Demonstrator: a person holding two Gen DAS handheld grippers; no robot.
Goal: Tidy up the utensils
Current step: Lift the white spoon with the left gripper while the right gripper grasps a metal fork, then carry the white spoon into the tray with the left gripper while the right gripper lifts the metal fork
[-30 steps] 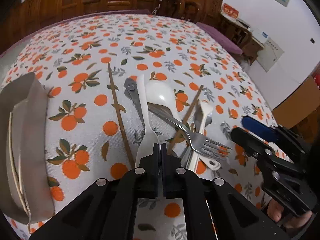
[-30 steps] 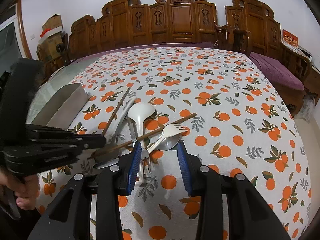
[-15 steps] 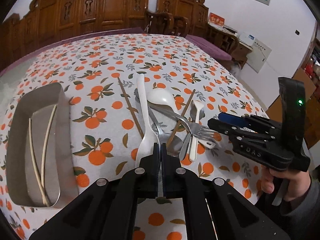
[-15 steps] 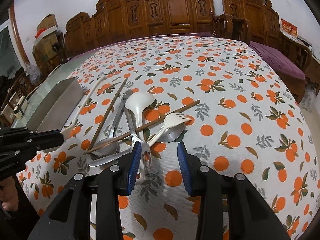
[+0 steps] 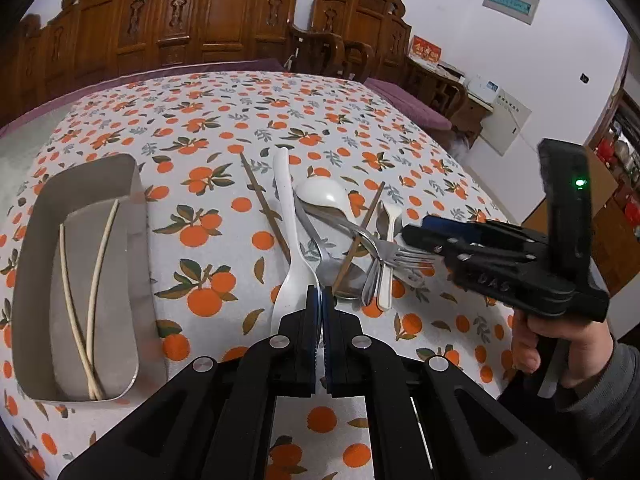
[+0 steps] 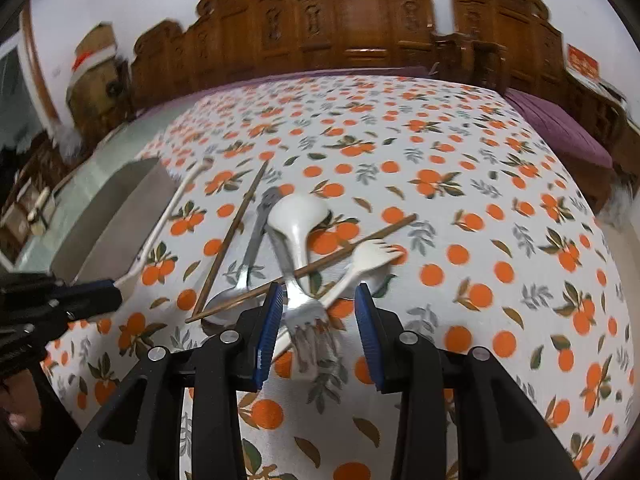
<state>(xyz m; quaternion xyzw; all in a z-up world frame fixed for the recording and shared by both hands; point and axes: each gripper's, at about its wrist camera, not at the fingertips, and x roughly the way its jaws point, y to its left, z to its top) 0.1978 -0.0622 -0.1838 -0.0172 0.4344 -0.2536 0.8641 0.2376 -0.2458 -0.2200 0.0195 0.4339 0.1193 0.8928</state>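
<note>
My left gripper (image 5: 321,300) is shut on a long white plastic utensil (image 5: 286,224) and holds it above the cloth; it also shows in the right wrist view (image 6: 168,216). A pile of utensils lies mid-table: a white ladle spoon (image 5: 322,194), a metal fork (image 5: 384,246), a white spork (image 5: 390,240), metal spoons and brown chopsticks (image 5: 264,204). My right gripper (image 6: 316,308) is open, its jaws either side of the metal fork's tines (image 6: 310,320). A metal tray (image 5: 28,264) at the left holds two pale chopsticks (image 5: 94,280).
The table has an orange-print cloth (image 5: 224,120). Carved wooden chairs (image 5: 224,32) stand along the far edge. The right gripper and hand (image 5: 532,272) sit at the right of the pile. The tray's side wall (image 6: 116,220) shows in the right wrist view.
My left gripper has lifted the white utensil out of the pile and pulled back, bringing the tray into view. My right gripper has moved forward and down over the metal fork.
</note>
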